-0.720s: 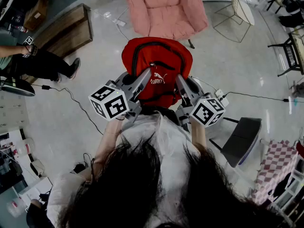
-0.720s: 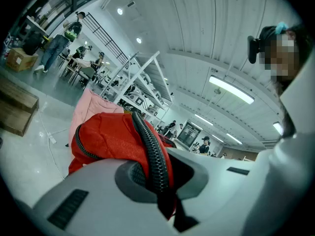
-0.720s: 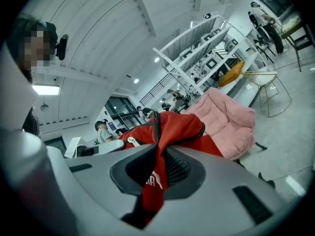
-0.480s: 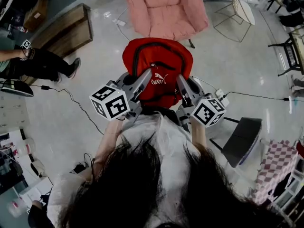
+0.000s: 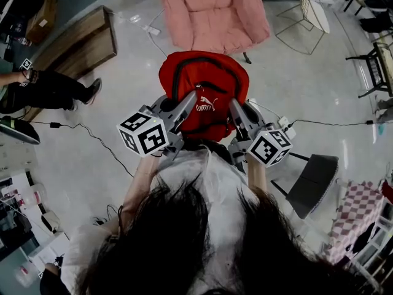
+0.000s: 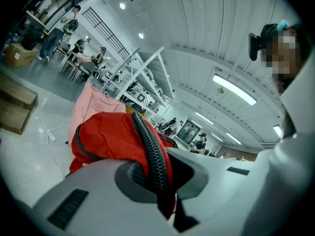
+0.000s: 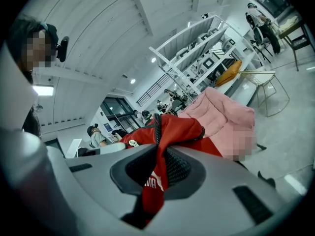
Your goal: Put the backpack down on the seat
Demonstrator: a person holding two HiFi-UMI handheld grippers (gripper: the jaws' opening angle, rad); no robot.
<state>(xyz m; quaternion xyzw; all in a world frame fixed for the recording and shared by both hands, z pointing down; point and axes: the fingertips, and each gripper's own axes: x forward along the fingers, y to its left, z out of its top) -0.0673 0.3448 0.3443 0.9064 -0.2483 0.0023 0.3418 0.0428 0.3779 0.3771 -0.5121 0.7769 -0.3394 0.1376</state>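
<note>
One red backpack (image 5: 206, 94) is held up in front of the person, clear of the floor (image 5: 110, 146) and not yet on the seat. It is gripped at two places. The left hand-held gripper (image 5: 189, 97), at 7 o'clock of the backpack, is clenched on a fold of red cloth with a black zip running through it; the zip is seen pinched between its two jaws in the left gripper view. The right hand-held gripper (image 5: 234, 105), at 5 o'clock of the backpack, is likewise clenched on red cloth, with white print on the fold caught between its jaws. Each gripper carries one cube with square markers.

One pink padded seat (image 5: 212, 11) stands at 12 o'clock of the backpack, near it but apart from it.

Farther out, one low wooden bench (image 5: 92, 39) is seen at 10 o'clock, one wire-frame chair (image 5: 307, 11) at 1 o'clock, and one dark chair (image 5: 313, 180) at 4 o'clock. A black cable (image 5: 92, 135) lies on the floor at 8 o'clock, and a second one at 3 o'clock. One person's legs (image 5: 49, 88) are seen at 9 o'clock.
</note>
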